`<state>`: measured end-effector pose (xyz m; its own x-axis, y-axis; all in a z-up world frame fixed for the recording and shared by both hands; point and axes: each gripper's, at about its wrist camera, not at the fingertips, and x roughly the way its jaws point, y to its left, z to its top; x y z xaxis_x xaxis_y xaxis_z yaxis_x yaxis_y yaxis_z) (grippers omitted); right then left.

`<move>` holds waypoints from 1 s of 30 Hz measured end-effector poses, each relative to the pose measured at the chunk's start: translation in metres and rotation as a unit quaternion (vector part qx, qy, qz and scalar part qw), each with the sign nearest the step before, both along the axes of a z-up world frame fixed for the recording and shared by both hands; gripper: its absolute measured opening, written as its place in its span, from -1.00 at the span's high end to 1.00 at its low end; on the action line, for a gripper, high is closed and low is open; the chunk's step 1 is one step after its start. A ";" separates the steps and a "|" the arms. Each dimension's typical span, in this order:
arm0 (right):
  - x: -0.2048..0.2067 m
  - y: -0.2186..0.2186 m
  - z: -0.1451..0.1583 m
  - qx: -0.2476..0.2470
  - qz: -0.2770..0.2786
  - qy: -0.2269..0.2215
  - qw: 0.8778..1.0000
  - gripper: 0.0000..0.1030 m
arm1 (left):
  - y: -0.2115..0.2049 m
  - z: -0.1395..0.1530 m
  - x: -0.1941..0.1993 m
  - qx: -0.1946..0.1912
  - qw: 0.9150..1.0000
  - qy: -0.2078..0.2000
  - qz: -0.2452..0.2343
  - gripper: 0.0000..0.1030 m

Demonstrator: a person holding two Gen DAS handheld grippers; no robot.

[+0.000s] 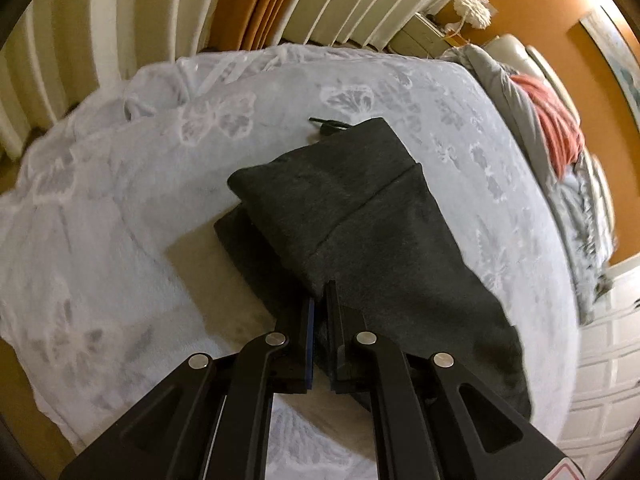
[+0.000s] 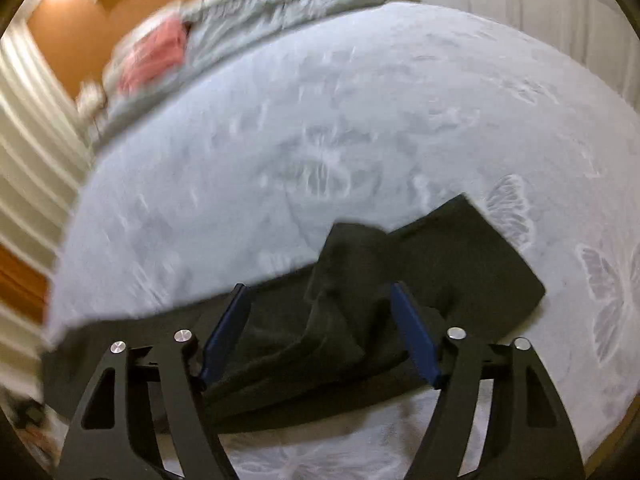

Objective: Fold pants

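Pants, dark charcoal, partly folded, lying on a pale blue bedspread patterned with white butterflies. In the left wrist view, upper layer doubled over a lower one, folded edge toward the far left, a dark drawstring poking out at the far end. Left gripper closed down tight on a near edge of the fabric, cloth pinched between its narrow jaws, lifted slightly off the cover. A tan rectangular patch visible on the bed just left of the pants. Right gripper with jaws standing apart, blue pads on either side of a raised ridge of the same dark cloth; pads not pressing the fabric, a gap on the left side clearly seen. Right wrist view blurred. Farther off: grey bedding heaped at the head of the bed with a pink cloth on it, orange wall, cream and orange curtains, white panelled door.
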<state>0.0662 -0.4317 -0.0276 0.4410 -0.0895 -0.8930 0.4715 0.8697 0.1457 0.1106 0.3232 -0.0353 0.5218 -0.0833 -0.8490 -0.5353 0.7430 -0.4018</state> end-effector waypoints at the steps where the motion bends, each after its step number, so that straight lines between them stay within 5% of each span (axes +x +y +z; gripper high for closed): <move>1: 0.003 0.000 -0.011 0.003 -0.001 0.025 1.000 0.61 | -0.004 0.001 0.004 0.013 1.000 0.005 -0.005 0.92; 3: -0.004 -0.006 -0.002 0.020 -0.012 0.000 1.000 0.86 | -0.008 0.000 0.006 0.033 0.999 0.016 -0.014 0.90; 5: -0.033 -0.022 0.044 0.079 -0.022 -0.127 0.989 0.88 | -0.007 -0.004 0.007 0.035 0.999 0.022 -0.017 0.85; 8: -0.077 -0.044 0.075 0.056 -0.057 -0.209 0.975 0.87 | -0.004 -0.009 0.009 0.035 0.999 0.032 -0.020 0.78; 9: -0.088 -0.059 0.064 0.053 -0.093 -0.187 0.976 0.73 | -0.005 -0.011 0.010 0.035 0.998 0.037 -0.022 0.77; 11: -0.092 -0.092 0.013 0.112 -0.147 -0.078 0.980 0.07 | -0.007 -0.013 0.011 0.042 0.998 0.043 -0.025 0.77; 12: -0.095 -0.101 -0.002 0.131 -0.165 -0.048 0.976 0.00 | -0.008 -0.013 0.012 0.046 0.998 0.045 -0.025 0.77; 15: -0.111 -0.124 -0.014 0.168 -0.189 -0.060 0.966 0.02 | -0.010 -0.014 0.011 0.050 0.997 0.047 -0.020 0.77; 20: -0.110 -0.127 -0.006 0.164 -0.172 -0.092 0.967 -0.01 | -0.011 -0.015 0.009 0.032 0.998 0.047 0.000 0.77; 26: -0.085 -0.097 -0.003 0.131 -0.128 -0.053 0.982 0.00 | -0.015 -0.016 0.007 0.031 0.998 0.047 0.009 0.76; 27: -0.081 -0.092 -0.002 0.136 -0.116 -0.061 0.982 0.05 | -0.015 -0.016 0.006 0.031 0.998 0.047 0.008 0.76; 30: -0.061 -0.079 -0.001 0.088 -0.092 -0.047 0.991 0.77 | -0.015 -0.016 0.007 0.033 0.998 0.047 0.002 0.75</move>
